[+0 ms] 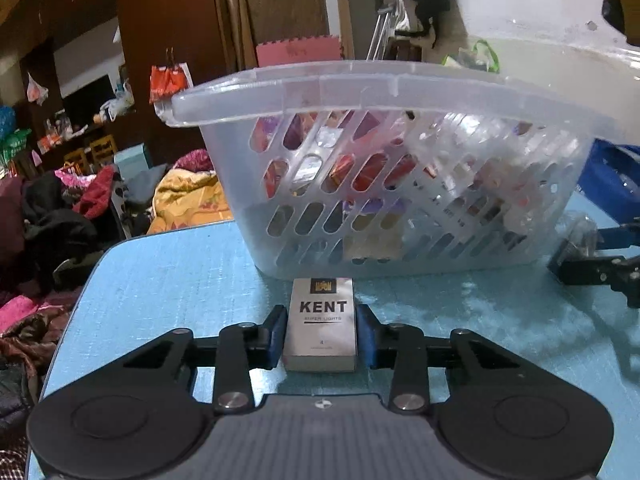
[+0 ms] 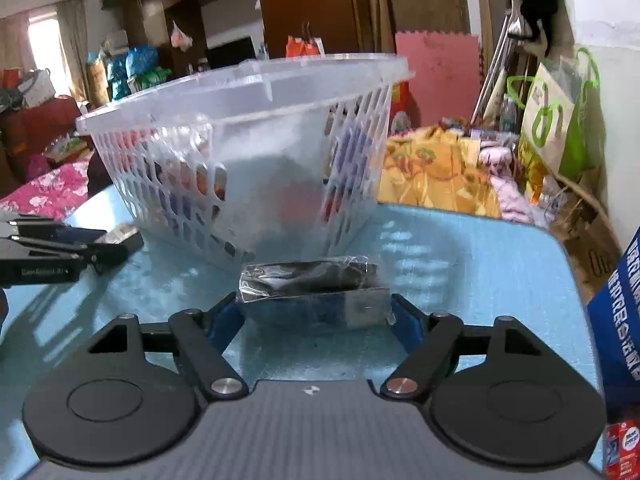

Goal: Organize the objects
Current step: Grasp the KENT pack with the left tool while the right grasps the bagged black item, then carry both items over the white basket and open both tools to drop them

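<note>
A silver Kent cigarette pack (image 1: 322, 322) lies flat on the blue table (image 1: 168, 280), just in front of a clear plastic basket (image 1: 376, 92) that holds several packets. My left gripper (image 1: 322, 334) straddles the pack, pads touching or nearly touching its sides. In the right wrist view, my right gripper (image 2: 316, 314) has its jaws around a dark object in clear plastic wrap (image 2: 312, 292), close to the basket (image 2: 248, 80). The left gripper (image 2: 60, 248) with the pack shows at the left there.
A blue printed bag (image 2: 620, 312) stands at the table's right edge, a small red box (image 2: 622, 448) below it. Piles of clothes (image 1: 80, 208) and a yellow blanket (image 2: 432, 176) lie beyond the table. The right gripper (image 1: 600, 268) shows at the right.
</note>
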{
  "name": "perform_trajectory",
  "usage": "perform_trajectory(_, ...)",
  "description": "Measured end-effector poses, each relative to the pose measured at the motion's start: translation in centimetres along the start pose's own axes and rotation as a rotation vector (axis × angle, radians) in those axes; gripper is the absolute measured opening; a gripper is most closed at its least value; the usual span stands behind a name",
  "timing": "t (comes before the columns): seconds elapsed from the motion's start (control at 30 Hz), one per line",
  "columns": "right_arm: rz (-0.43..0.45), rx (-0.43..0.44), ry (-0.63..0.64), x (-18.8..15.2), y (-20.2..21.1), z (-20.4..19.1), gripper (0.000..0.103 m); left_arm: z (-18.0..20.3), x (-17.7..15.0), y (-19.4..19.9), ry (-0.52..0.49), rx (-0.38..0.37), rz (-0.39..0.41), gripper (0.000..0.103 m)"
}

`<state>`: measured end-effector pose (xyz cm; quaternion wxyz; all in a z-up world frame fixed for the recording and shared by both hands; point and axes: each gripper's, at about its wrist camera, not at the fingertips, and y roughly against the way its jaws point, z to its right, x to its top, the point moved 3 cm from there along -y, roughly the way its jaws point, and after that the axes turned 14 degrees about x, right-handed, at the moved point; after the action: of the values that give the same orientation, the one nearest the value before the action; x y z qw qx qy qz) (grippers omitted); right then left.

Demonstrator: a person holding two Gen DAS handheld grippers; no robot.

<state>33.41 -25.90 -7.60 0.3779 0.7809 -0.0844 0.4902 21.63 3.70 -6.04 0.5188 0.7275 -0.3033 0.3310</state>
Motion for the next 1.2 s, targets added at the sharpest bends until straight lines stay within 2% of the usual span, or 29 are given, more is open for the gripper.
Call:
perform_trajectory(0.1, 0.052, -0.016, 0.021, -0.2, 2.2, -0.6, 0.079, -0.6, -0.4, 2.2, 0.016, -0.003, 0.067, 0.041)
perform_trajectory(0.4, 0.185, 0.001, 0.118, -2.0, 9.5, -4.1, 0.079, -2.3, -2.4, 9.0, 0.101, -0.114, 0.201, 0.041)
perform_trajectory(0.5, 0.246, 0.031, 0.151, -0.7, 10.8, -6.0, 0.079, -2.6, -1.6, 11.2, 0.124, -0.134, 0.254, 0.041)
perform_trajectory(0.6, 0.297, 0.032, 0.209, 2.2, 11.1, -8.1, 0.079, -2.9, 1.4, 12.6, 0.136, -0.141, 0.296, 0.041)
perform_trajectory(0.7, 0.311, 0.054, 0.228, 6.8, 9.9, -9.1, 0.079, -2.8, 5.9, 12.1, 0.141, -0.148, 0.295, 0.041)
perform_trajectory(0.73, 0.310, 0.063, 0.236, 8.1, 9.4, -9.1, 0.079, -2.7, 7.9, 11.6, 0.137, -0.129, 0.296, 0.041)
perform_trajectory(0.87, 0.264, 0.006, 0.233, 12.5, 5.9, -7.9, 0.080, -1.9, 12.7, 7.9, 0.145, -0.093, 0.229, 0.041)
perform_trajectory(0.93, 0.208, -0.014, 0.215, 13.4, 4.1, -6.5, 0.080, -1.2, 13.9, 5.6, 0.143, -0.076, 0.190, 0.041)
perform_trajectory(1.03, 0.173, -0.043, 0.220, 13.9, 1.9, -5.2, 0.080, -0.8, 14.4, 3.1, 0.159, -0.088, 0.141, 0.041)
perform_trajectory(1.17, 0.149, -0.025, 0.176, 14.0, 0.3, -3.8, 0.080, -0.5, 14.2, 1.1, 0.158, -0.080, 0.104, 0.041)
perform_trajectory(1.2, 0.151, -0.021, 0.179, 14.0, 0.2, -3.6, 0.083, -0.6, 14.1, 0.9, 0.162, -0.079, 0.102, 0.046)
